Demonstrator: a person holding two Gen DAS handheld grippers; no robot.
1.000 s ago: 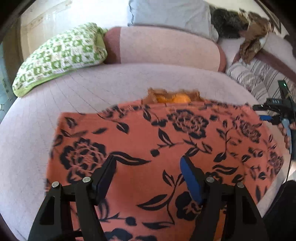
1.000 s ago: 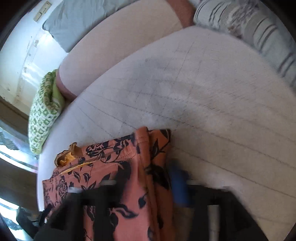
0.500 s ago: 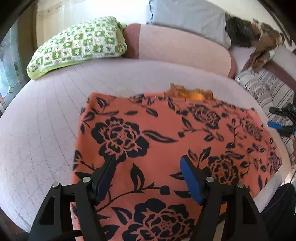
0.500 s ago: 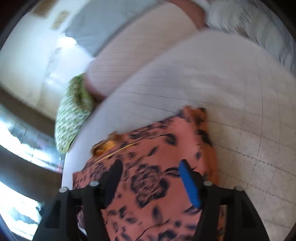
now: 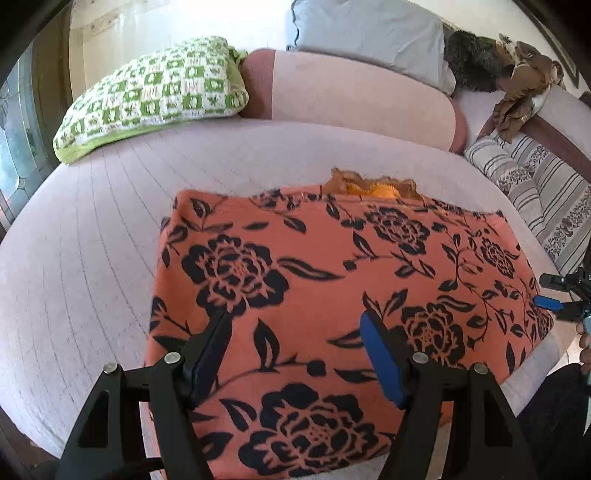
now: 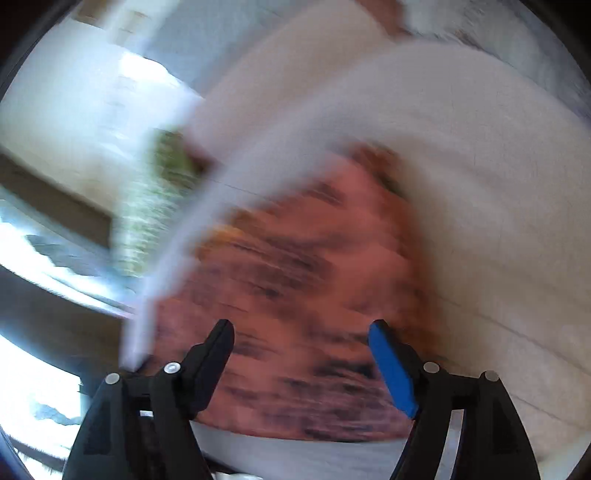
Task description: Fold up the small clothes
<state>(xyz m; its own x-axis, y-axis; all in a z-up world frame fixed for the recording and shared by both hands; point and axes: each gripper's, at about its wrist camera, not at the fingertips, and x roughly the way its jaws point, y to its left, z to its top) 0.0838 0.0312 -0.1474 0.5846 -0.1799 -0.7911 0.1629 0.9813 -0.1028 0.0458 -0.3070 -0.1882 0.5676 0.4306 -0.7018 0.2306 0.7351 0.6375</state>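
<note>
The orange garment with a black floral print (image 5: 332,295) lies spread flat on the pale quilted bed cover (image 5: 92,240), and we see it reaching down to the near edge of the bed. At its far edge a bit of brown and yellow fabric (image 5: 373,186) pokes out from under it.

Our left gripper (image 5: 295,332) hovers over the near half of the cloth with its jaws standing apart and nothing pinched between them. Our right gripper (image 6: 301,341) also points down at the garment (image 6: 295,295) from its right side; its jaws are closing a little, yet they are wide apart and the pads press on no cloth. The right wrist view is badly smeared, so we cannot make out the print or the folds there. From the left wrist view we catch the right gripper's tips (image 5: 561,295) just beside the cloth's right edge.

Behind the garment we see a green and white checked pillow (image 5: 155,92), a pink bolster (image 5: 354,92), a grey pillow (image 5: 369,33) and a striped cushion (image 5: 532,188).
</note>
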